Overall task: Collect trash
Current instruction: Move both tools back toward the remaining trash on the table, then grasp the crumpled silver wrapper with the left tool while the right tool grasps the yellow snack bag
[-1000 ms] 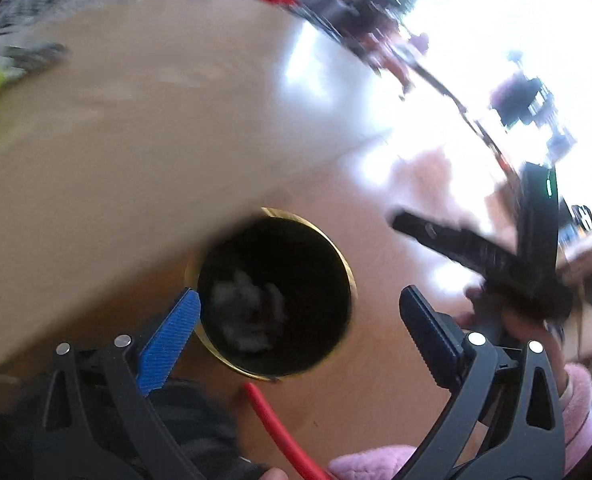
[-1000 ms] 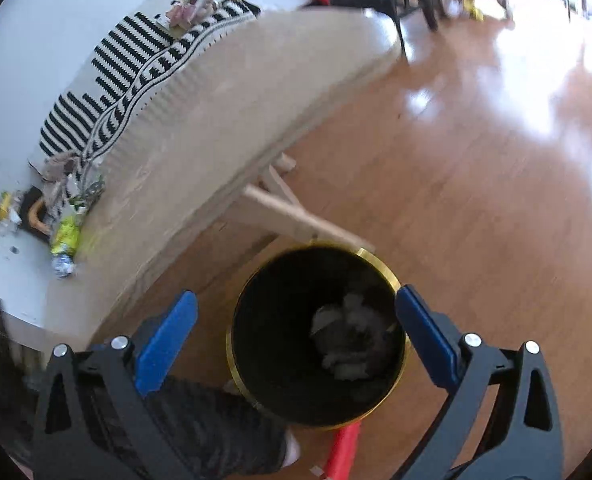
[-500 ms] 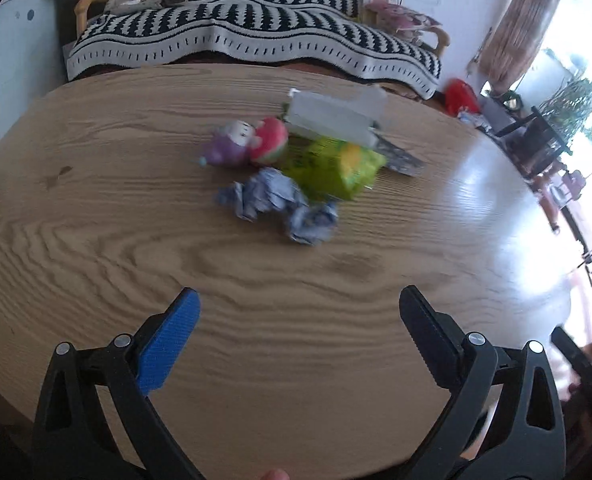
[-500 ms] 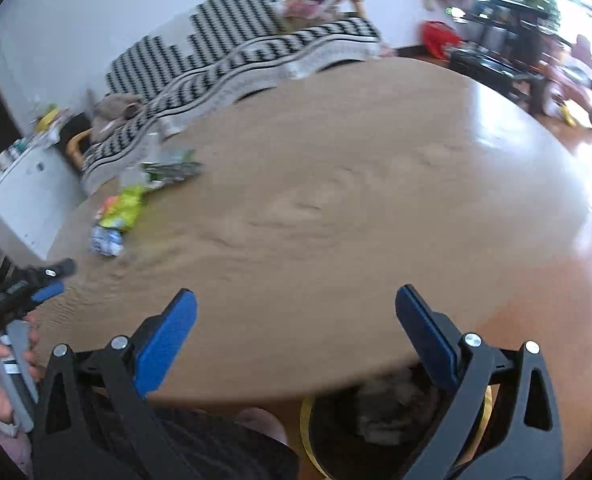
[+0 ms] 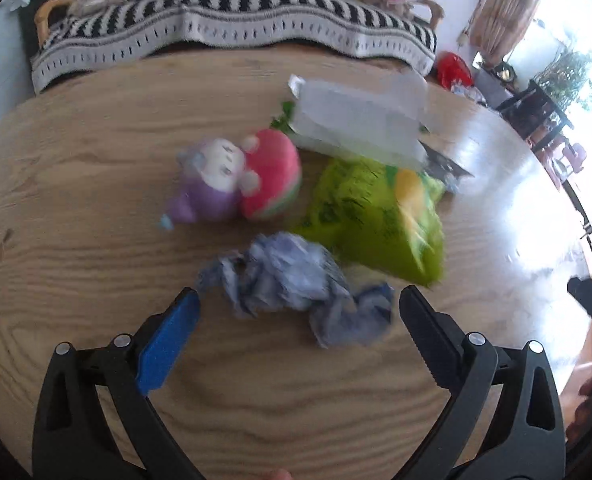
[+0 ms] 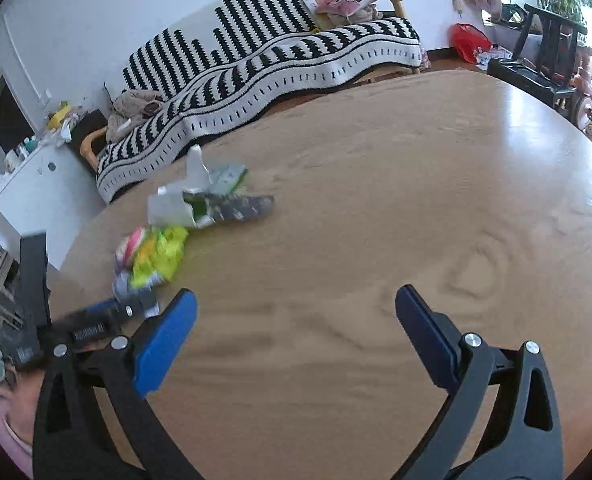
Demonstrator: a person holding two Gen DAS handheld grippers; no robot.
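My left tongs (image 5: 296, 304) stand wide apart and hold nothing. They hang over the tabletop (image 5: 76, 184) with the crumpled paper (image 5: 292, 288) lying just ahead of the tips, roughly between the two fingers but not yet inside them. That wad sits on the near side of a small heap around the middle of the tabletop. Behind it, touching or nearly so, lies a green wrapper (image 5: 376, 216); beyond that a clear plastic bag (image 5: 360, 120) and a dark flat wrapper (image 5: 444, 164), mostly covered. A soft toy (image 5: 236, 176) in purple and pink lies beside the green wrapper, toward the left edge; I judge it not to be trash.

My right tongs (image 6: 296, 304) are likewise wide and empty, over bare wood near the front edge, well apart from the heap.

Step in hand, by my judgement: approach to the next pickup with the left tongs. The next move calls for advancing and lowering until the fingers straddle the paper, then closing on it alone, clear of the green wrapper and toy. The view is blurred, so exact contact is uncertain.
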